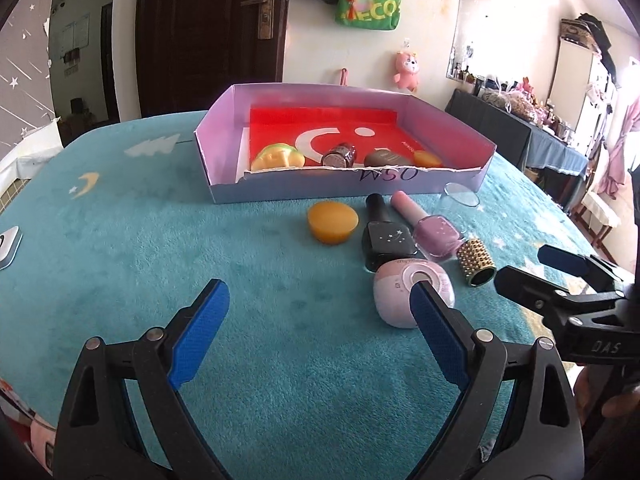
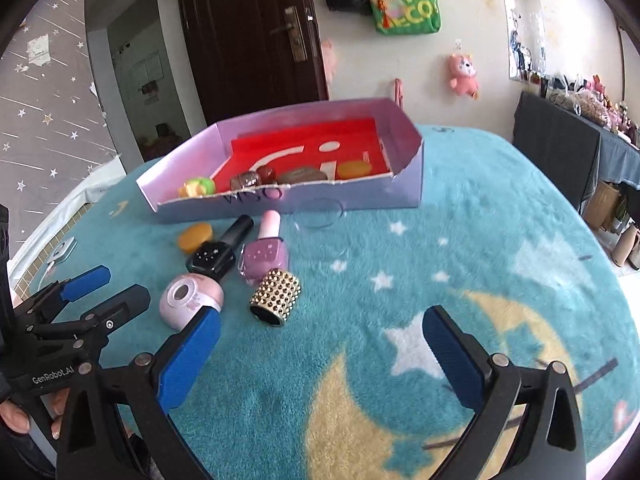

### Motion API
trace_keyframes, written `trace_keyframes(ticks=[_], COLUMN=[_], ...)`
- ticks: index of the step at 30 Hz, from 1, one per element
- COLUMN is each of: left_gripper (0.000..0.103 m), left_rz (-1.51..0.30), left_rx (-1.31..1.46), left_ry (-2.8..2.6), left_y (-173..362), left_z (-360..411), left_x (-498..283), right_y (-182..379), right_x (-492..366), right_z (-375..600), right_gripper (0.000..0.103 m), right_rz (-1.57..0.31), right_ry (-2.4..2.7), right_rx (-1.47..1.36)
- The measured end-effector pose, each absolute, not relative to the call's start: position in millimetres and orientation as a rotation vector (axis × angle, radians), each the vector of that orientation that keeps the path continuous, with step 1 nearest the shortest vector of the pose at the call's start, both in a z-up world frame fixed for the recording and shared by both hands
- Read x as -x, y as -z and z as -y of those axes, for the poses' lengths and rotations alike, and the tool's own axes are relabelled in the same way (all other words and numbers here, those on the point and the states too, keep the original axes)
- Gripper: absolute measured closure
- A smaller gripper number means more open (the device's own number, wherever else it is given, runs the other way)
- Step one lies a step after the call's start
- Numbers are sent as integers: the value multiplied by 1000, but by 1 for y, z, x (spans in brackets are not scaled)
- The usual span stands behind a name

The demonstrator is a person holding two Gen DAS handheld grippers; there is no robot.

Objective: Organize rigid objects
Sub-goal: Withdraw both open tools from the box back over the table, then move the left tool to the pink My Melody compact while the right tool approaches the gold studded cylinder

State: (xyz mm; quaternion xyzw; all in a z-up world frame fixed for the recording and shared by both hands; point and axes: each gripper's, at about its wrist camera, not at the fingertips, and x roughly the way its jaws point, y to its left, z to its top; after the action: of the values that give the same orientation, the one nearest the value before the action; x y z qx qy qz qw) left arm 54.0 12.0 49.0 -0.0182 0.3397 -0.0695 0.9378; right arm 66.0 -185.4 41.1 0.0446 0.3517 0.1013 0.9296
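Note:
A lilac box [image 1: 344, 190] with a red floor holds a yellow-green toy [image 1: 278, 156], a brown glitter bottle [image 1: 340, 155] and other small items. On the teal blanket in front of it lie an orange disc [image 1: 332, 222], a black nail polish bottle [image 1: 386, 240], a lilac nail polish bottle [image 1: 436, 236], a gold studded cylinder [image 2: 276, 298] and a pink round device [image 2: 190, 300]. My left gripper [image 1: 320, 292] is open over bare blanket, its right finger just in front of the pink device. My right gripper [image 2: 322, 316] is open, the gold cylinder just ahead of its left finger.
A clear round lid [image 1: 462, 194] lies by the box's near right corner. A white gadget [image 1: 8, 246] sits at the blanket's left edge. A dark cabinet [image 2: 556, 152] stands beyond the right side. The blanket to the right has a moon print [image 2: 360, 420].

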Motion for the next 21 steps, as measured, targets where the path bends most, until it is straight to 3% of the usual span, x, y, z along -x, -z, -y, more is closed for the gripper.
trace_keyframes(ticks=[21], left_gripper=[11], left_rz=[-813], left_rx=[-30], left_ry=[295], left_y=[-42], left_z=[36], left_x=[-80], right_y=[-27], right_x=[-94], right_z=[209], right_gripper=[0], right_rz=[-823], right_ry=[-112], right_rx=[-52])
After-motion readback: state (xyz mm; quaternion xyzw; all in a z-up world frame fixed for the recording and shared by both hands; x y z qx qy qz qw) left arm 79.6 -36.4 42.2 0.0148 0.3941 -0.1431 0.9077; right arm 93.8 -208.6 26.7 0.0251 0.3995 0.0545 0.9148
